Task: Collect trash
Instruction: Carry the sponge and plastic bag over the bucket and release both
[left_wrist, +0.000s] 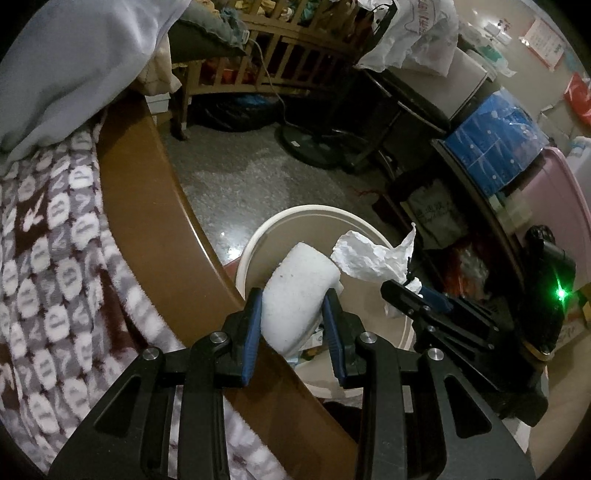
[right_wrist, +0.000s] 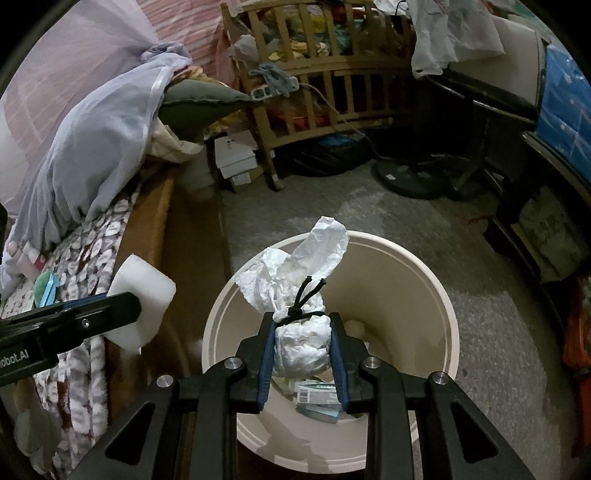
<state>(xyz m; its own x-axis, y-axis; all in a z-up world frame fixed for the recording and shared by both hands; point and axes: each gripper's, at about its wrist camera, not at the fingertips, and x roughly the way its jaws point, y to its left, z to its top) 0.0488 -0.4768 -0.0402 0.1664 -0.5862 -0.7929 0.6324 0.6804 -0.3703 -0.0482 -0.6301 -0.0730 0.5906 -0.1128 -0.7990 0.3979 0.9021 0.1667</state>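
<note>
My left gripper is shut on a white foam block, held over the near rim of a cream round bin. In the right wrist view the same foam block hangs beside the bed, left of the bin. My right gripper is shut on a crumpled white tissue wad tied with a black cord, straight above the bin's opening. The left wrist view shows that tissue and the right gripper over the bin's right rim. Packaging scraps lie in the bin.
A bed with a brown wooden side rail and a patterned blanket runs along the left. A wooden crib, a fan base with its cable, and dark shelving with stacked boxes ring the grey floor.
</note>
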